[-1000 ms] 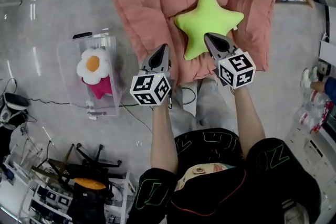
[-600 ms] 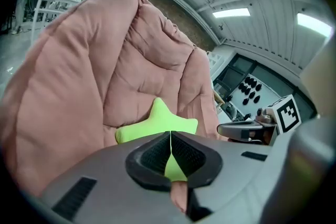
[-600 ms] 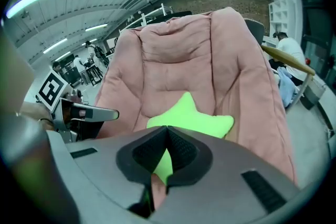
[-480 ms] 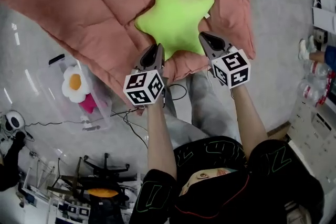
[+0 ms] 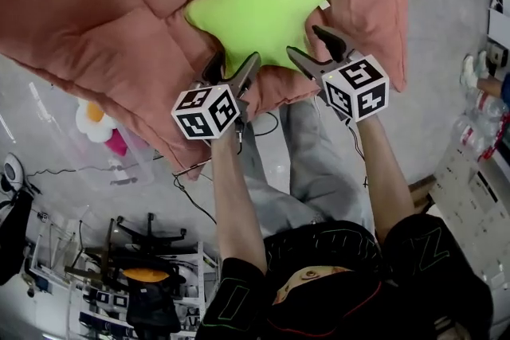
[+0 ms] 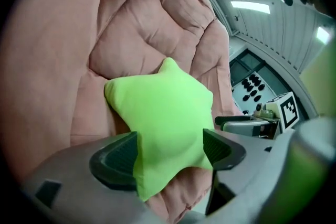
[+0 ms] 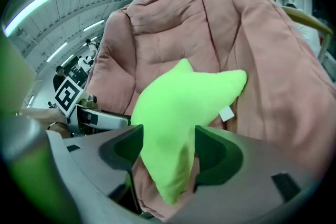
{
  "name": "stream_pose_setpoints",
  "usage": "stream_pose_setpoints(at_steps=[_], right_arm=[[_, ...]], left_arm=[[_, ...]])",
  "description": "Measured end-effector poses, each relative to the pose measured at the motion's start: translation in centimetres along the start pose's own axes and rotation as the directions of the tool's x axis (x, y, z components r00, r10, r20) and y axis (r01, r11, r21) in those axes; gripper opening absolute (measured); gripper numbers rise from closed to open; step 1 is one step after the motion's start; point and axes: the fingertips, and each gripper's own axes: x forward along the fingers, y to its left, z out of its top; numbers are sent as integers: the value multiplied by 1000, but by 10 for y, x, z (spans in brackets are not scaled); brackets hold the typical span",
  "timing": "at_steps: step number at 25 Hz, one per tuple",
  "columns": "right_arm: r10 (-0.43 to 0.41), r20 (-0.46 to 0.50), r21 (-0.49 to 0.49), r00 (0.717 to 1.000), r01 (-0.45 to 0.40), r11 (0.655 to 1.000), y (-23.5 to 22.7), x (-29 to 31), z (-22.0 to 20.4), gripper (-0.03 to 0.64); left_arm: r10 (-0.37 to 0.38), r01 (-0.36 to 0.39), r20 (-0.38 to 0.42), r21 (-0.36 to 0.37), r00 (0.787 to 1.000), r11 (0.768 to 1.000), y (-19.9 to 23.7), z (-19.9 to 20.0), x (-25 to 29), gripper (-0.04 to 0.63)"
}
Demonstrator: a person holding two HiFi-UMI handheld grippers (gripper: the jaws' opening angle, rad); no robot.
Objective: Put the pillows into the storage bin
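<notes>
A lime-green star pillow (image 5: pixel 259 0) lies on a pink quilted comforter (image 5: pixel 96 28). My left gripper (image 5: pixel 233 64) straddles the star's lower left point. My right gripper (image 5: pixel 307 42) straddles its lower right point. Both pairs of jaws have just been opening and now stand open, with a green point between the pads. The star pillow (image 6: pixel 163 118) fills the gap in the left gripper view, and the star pillow (image 7: pixel 178 113) does the same in the right gripper view. The clear storage bin (image 5: pixel 131 163) on the floor at left holds a white flower pillow (image 5: pixel 94 119) and a pink one.
The comforter overhangs part of the bin. A black cable (image 5: pixel 191 187) runs across the grey floor by the person's legs. An office chair base (image 5: pixel 139 235) and a cluttered rack stand at lower left. Shelving lines the right edge.
Both grippers went from shut and short of the star to open and set over its lower points. The star looms larger, and the bin has slid towards the left edge.
</notes>
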Motion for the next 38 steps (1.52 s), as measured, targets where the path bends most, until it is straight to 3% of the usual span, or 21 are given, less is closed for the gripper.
stream_pose_setpoints(at_steps=[4,9,15,22,27,34,38], right_arm=[[26,-37,13,999,-26,1000,-3,21,-17,344],[90,-19,127,996,-87,988,-14,28,-28,419],[188,40,198,981,-192,961,-8,41,-27,403],[168,139,215,976,-195,957,5,16,-11,344],[177,171,217,969,-213,953,27,-22,5,339],[218,213,128,952,-248,960,72,-76,54,339],[254,222,67,941,-275,959,112,-104,83,339]], left_arm=[[-5,6,-25,13,1000,1000,9,-10,16,462],[-102,101,-10,-31,995,994,7,-15,26,486],[-141,141,20,-26,990,990,10,-11,30,460],[-110,115,124,-34,986,993,-11,1,7,416],[-82,81,155,11,985,997,-42,13,-32,413],[-66,56,255,47,965,997,-82,47,-103,413],[-39,32,320,29,947,999,-97,62,-157,414]])
